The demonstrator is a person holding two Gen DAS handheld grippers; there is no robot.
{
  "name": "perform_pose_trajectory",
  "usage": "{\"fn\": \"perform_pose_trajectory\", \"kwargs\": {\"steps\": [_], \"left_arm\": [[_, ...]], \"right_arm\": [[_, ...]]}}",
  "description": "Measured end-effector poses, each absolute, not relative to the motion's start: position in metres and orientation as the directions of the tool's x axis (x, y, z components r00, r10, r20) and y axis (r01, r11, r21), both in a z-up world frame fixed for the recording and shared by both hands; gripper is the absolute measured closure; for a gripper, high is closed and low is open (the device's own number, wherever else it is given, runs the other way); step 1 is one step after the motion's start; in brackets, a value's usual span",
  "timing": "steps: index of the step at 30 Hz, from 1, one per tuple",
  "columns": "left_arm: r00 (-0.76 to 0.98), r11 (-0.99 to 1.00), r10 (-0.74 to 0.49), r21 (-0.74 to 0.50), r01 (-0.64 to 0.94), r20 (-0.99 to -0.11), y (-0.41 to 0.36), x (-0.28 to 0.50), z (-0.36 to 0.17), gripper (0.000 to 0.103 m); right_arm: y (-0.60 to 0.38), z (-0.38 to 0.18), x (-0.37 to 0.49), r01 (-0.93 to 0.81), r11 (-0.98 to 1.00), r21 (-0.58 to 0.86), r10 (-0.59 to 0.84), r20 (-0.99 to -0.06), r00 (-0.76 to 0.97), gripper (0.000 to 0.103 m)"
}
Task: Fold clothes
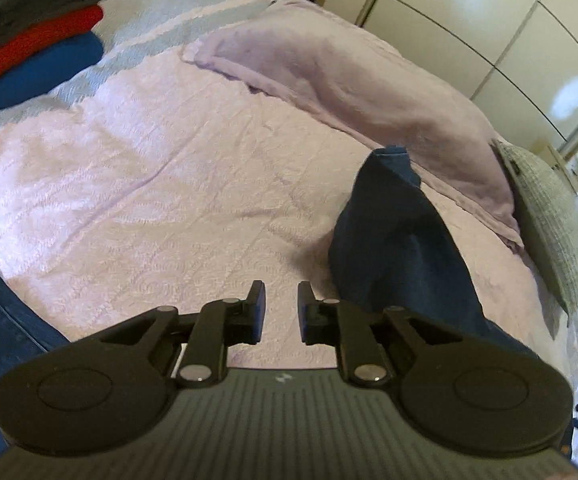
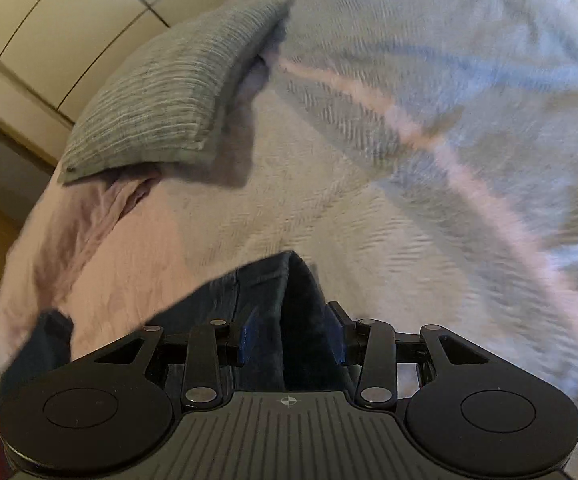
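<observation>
Denim garment (image 2: 273, 300), dark blue, partly hidden behind the right gripper (image 2: 292, 334), whose fingers stand apart around a raised fold; whether the pads press it is unclear; left gripper (image 1: 281, 310) slightly apart, empty, above the lilac bedspread (image 1: 149, 168); right view blurred; folded stack (image 1: 29, 40) cut off at the corner; grey cushion (image 2: 169, 96); wardrobe doors (image 1: 489, 20) behind.

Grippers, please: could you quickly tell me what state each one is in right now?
Left gripper: open, nothing between its jaws, over the bedspread.
Right gripper: jaws apart with the dark blue garment between them; a firm grip cannot be told.
</observation>
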State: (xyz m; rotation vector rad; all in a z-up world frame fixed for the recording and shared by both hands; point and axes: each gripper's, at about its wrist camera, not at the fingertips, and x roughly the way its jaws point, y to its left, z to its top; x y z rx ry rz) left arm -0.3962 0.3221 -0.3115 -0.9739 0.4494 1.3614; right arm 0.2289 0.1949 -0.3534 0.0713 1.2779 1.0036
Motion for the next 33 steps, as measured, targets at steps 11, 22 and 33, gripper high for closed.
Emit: {"fn": "perform_pose_trajectory", "kwargs": {"steps": [11, 22, 33], "left_arm": [[0.165, -0.155, 0.614, -0.323, -0.934, -0.772, 0.347, -0.400, -0.309, 0.089], [0.408, 0.022, 0.515, -0.464, -0.885, -0.754, 0.441, -0.337, -0.363, 0.077], [0.721, -0.056, 0.183, -0.739, -0.671, -0.669, 0.524, -0.310, -0.434, 0.080]], "right_arm": [[0.170, -0.319, 0.236, -0.620, 0.606, 0.499, 0.707, -0.695, 0.133, 0.103], [0.135, -0.342, 0.246, -0.392, 0.839, 0.377, 0.484, -0.846, 0.223, 0.076], [0.132, -0.340, 0.226, -0.339, 0.875, 0.345, 0.444, -0.851, 0.281, 0.072]]}}
